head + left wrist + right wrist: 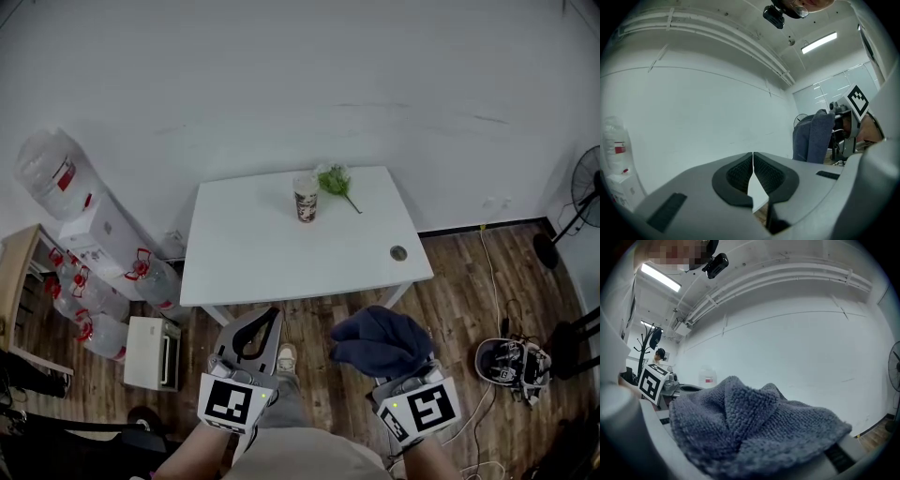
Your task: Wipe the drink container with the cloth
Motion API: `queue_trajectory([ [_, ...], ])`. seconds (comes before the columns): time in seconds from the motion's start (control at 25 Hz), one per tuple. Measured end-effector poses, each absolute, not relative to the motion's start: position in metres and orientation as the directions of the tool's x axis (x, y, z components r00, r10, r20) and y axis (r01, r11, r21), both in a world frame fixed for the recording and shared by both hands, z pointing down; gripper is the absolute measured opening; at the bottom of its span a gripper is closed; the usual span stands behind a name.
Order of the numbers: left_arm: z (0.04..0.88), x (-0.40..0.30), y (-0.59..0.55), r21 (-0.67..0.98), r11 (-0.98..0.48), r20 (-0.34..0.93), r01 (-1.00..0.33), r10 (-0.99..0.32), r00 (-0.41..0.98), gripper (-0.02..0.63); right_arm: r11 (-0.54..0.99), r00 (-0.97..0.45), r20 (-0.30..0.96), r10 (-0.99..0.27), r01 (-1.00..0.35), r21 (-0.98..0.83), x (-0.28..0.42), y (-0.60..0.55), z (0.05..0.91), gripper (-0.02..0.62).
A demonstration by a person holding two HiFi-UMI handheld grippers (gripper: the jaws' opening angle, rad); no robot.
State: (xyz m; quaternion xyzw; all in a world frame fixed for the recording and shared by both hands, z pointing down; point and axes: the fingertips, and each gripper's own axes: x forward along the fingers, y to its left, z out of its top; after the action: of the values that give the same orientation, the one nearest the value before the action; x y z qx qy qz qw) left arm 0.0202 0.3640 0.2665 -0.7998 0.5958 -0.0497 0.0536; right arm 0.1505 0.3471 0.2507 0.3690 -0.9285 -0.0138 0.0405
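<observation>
A paper drink cup with a clear lid stands upright near the far edge of the white table. Short of the table's near edge, over the wooden floor, my left gripper is shut and holds nothing; its jaws meet in the left gripper view. My right gripper is shut on a dark blue-grey cloth that hides its jaws. The bunched cloth fills the lower part of the right gripper view. It also shows at the right of the left gripper view as the cloth.
A sprig of green leaves lies beside the cup. A round grommet sits in the table's near right corner. Water bottles and a dispenser stand at the left, a fan and cables at the right.
</observation>
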Motion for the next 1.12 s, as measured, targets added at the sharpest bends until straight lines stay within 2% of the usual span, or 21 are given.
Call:
queue_trajectory([
  [0.32,0.283,-0.036,0.259,-0.134,-0.325,0.072,-0.936,-0.945,0.318,0.023,0.71,-0.703,0.113,-0.702,-0.703,0.036,0.096,0.243,0.263,0.041],
  [0.56,0.305,-0.081,0.166,-0.12,-0.407,0.141,-0.906,-0.91,0.39,0.032,0.695,-0.681,0.176,-0.711,-0.718,0.029,0.051,0.16,0.27,0.041],
  [0.6,0.308,-0.086,0.15,-0.111,-0.418,0.146,-0.902,-0.904,0.401,0.048,0.691,-0.676,0.184,-0.714,-0.722,0.029,0.045,0.146,0.271,0.041],
  [0.68,0.315,-0.095,0.118,-0.101,-0.443,0.162,-0.891,-0.89,0.425,0.16,0.681,-0.664,0.199,-0.721,-0.731,0.03,0.034,0.117,0.274,0.041],
  [0.76,0.326,-0.102,0.087,-0.098,-0.471,0.184,-0.877,-0.874,0.449,0.227,0.671,-0.651,0.212,-0.729,-0.741,0.03,0.023,0.09,0.277,0.041],
  [1.12,0.38,-0.118,-0.009,-0.08,-0.574,0.284,-0.815,-0.797,0.533,0.315,0.649,-0.622,0.261,-0.738,-0.761,0.022,-0.022,-0.003,0.3,0.041],
])
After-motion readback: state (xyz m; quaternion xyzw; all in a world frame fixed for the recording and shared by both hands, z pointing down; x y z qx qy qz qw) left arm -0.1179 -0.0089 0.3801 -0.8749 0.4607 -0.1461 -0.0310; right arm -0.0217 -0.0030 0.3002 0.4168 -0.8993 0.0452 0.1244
